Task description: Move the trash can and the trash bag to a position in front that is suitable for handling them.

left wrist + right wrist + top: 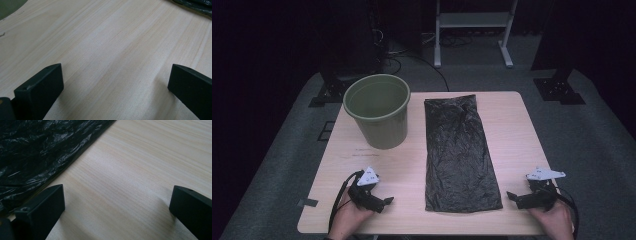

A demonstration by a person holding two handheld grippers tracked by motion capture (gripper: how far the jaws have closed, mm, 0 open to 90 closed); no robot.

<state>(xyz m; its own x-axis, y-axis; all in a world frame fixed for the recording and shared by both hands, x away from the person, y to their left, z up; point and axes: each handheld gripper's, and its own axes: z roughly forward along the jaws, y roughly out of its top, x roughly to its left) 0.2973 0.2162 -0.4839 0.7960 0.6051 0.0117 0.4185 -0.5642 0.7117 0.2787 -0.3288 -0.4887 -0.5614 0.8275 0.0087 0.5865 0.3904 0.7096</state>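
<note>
a pale wooden surface [512, 135] sits on grey carpet [597, 145]. behind it, in the dark, a white frame [472, 30] stands on the floor, with black stand feet [559, 90] and loose cables [402, 57] to either side.

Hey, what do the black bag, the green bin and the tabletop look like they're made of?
Black bag: thin plastic film, glossy and crinkled. Green bin: likely moulded plastic, smooth matte walls. Tabletop: pale wood or wood-look laminate, with straight grain lines.
</note>
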